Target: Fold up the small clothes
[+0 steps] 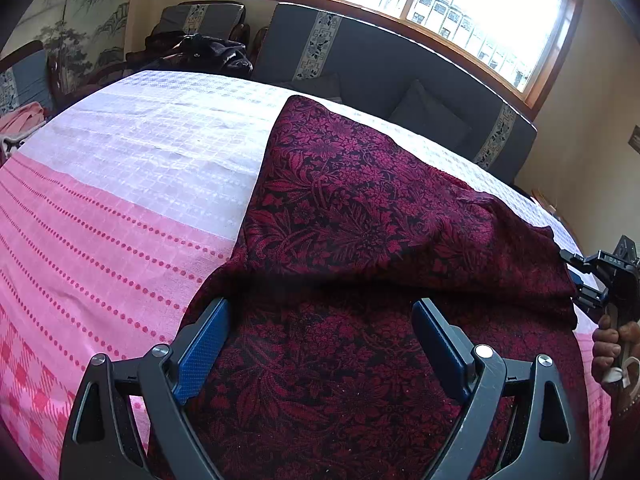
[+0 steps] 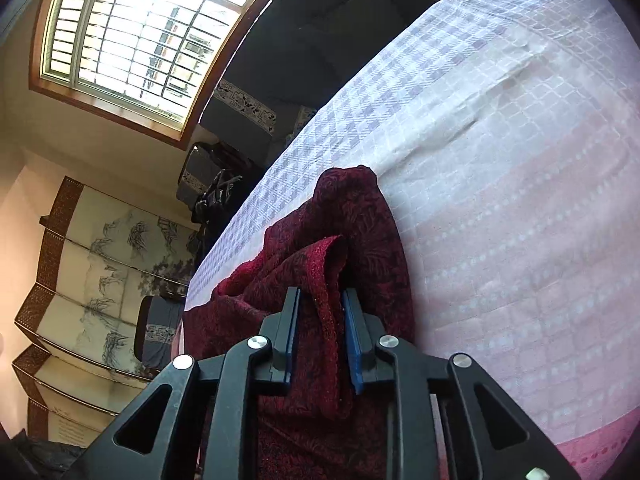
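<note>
A dark red floral garment [image 1: 360, 200] lies on the pink and white cloth-covered table [image 1: 120, 160], reaching from the far edge toward me. My left gripper [image 1: 322, 304] hovers over its near part, jaws wide open, nothing between the blue pads. My right gripper [image 1: 600, 276] shows at the right edge, held by a hand [image 1: 612, 344], at the garment's right border. In the right wrist view a raised fold of the garment [image 2: 324, 272] stands between the pads of my right gripper [image 2: 322, 292]. The jaws are slightly apart, with a dark gap beside the right pad.
Behind the table stands a dark sofa [image 1: 380, 64] with cushions under a bright window. A chair with dark clothes [image 1: 208, 52] is at the back left, a pink garment [image 1: 20, 120] at the left edge. A painted folding screen [image 2: 100, 260] stands by the wall.
</note>
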